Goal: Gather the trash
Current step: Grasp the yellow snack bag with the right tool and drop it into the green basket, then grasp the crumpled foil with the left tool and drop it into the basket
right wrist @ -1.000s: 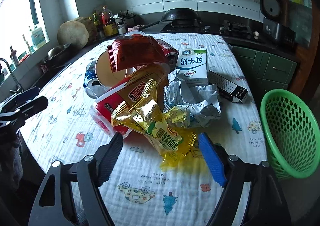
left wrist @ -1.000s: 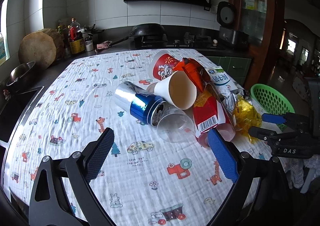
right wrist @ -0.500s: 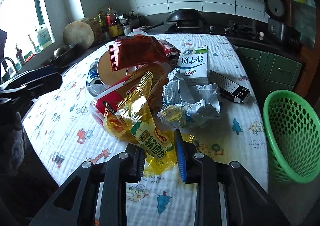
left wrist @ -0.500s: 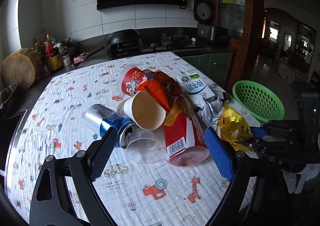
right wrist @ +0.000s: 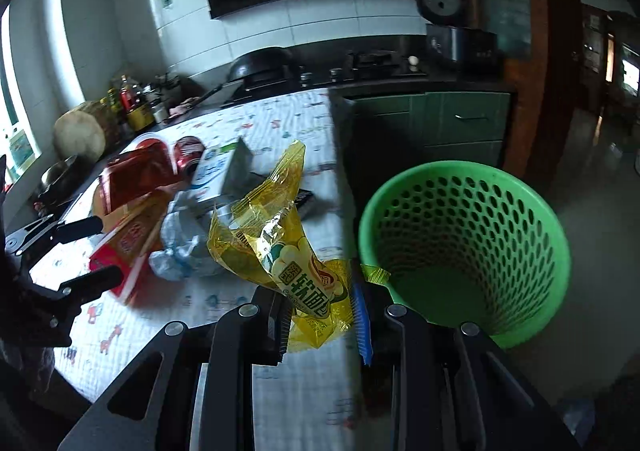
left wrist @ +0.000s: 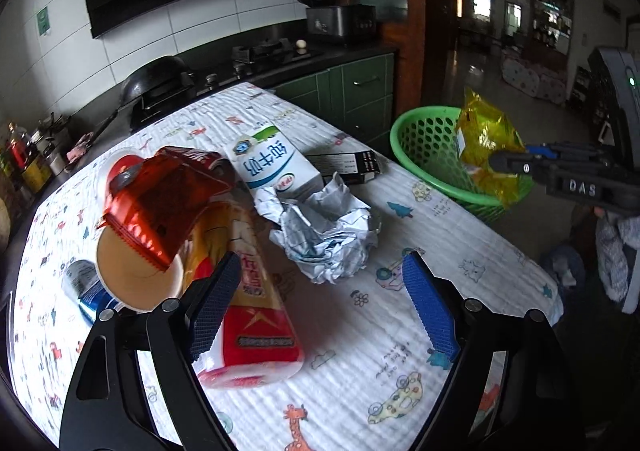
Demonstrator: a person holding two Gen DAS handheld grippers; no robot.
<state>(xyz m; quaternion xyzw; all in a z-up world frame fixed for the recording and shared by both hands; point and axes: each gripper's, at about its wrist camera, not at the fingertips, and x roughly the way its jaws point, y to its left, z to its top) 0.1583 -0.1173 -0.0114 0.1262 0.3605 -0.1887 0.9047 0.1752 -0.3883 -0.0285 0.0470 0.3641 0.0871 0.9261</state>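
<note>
My right gripper (right wrist: 320, 307) is shut on a yellow snack wrapper (right wrist: 280, 243) and holds it in the air beside the green perforated basket (right wrist: 464, 251), near the table's right edge. The wrapper (left wrist: 486, 139) also shows in the left wrist view, in front of the basket (left wrist: 424, 139). My left gripper (left wrist: 320, 299) is open and empty above the trash pile: a crumpled white paper (left wrist: 324, 239), a red and yellow carton (left wrist: 248, 315), a milk carton (left wrist: 272, 167), a red wrapper (left wrist: 160, 199), a paper cup (left wrist: 132, 279) and a blue can (left wrist: 86, 287).
The table (left wrist: 400, 371) has a white cloth with cartoon prints. A black box (left wrist: 344, 167) lies behind the milk carton. A kitchen counter with a wok (left wrist: 156, 87) and stove stands behind. Green cabinets (right wrist: 440, 123) stand beyond the basket.
My right gripper has lifted the yellow wrapper off the table and carried it right, next to the basket. My left gripper has swung right over the pile, still open.
</note>
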